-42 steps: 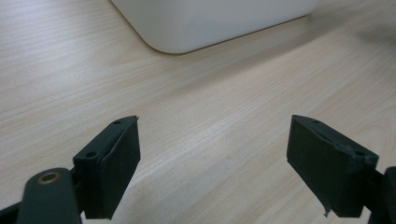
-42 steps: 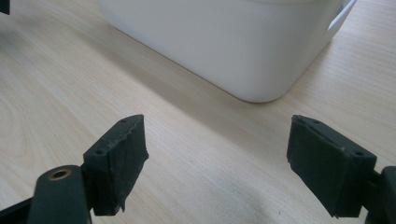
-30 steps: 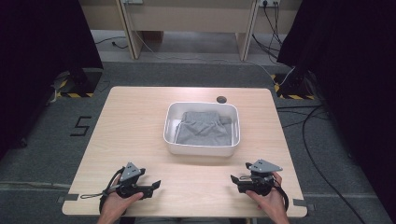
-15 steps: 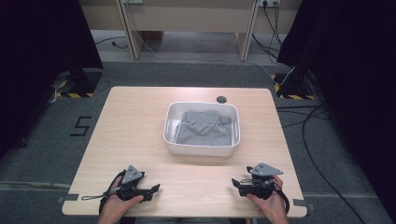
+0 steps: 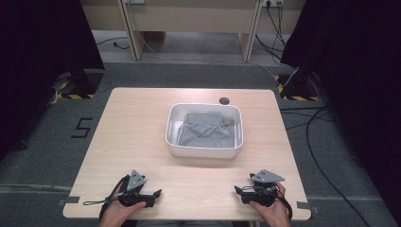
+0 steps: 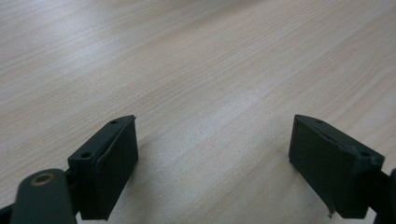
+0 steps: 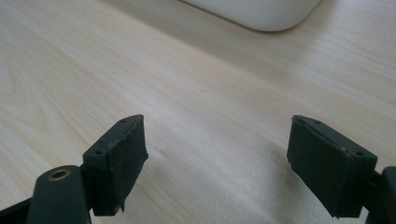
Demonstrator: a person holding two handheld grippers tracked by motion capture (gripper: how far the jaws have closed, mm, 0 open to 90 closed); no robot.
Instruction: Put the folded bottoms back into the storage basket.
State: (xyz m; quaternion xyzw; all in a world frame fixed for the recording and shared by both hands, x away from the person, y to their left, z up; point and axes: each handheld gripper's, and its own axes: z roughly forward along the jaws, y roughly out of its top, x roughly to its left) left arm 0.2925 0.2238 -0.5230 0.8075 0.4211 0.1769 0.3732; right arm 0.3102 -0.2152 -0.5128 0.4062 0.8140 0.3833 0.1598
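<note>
A white basin [image 5: 203,151] stands at the middle of the light wooden table [image 5: 132,127], and a crumpled grey cloth [image 5: 206,131] lies inside it. Near the front edge, my left gripper [image 5: 155,194] rests low over the table at the left, held by a hand. Its jaws stand wide apart over bare wood in the left gripper view [image 6: 215,154]. My right gripper [image 5: 238,190] sits at the front right, also hand-held and open [image 7: 217,154]. Both point inward toward each other. The basin's rounded wall [image 7: 254,11] shows at the top of the right gripper view.
A small dark round hole [image 5: 223,100] marks the table behind the basin. Black cables [image 5: 312,142] run over the grey floor to the right. Wooden furniture legs [image 5: 132,28] stand beyond the table's far edge, with dark curtains on both sides.
Both grippers have drawn back a little toward the table's front edge. Their jaws stay apart, and the basin and cloth have not moved.
</note>
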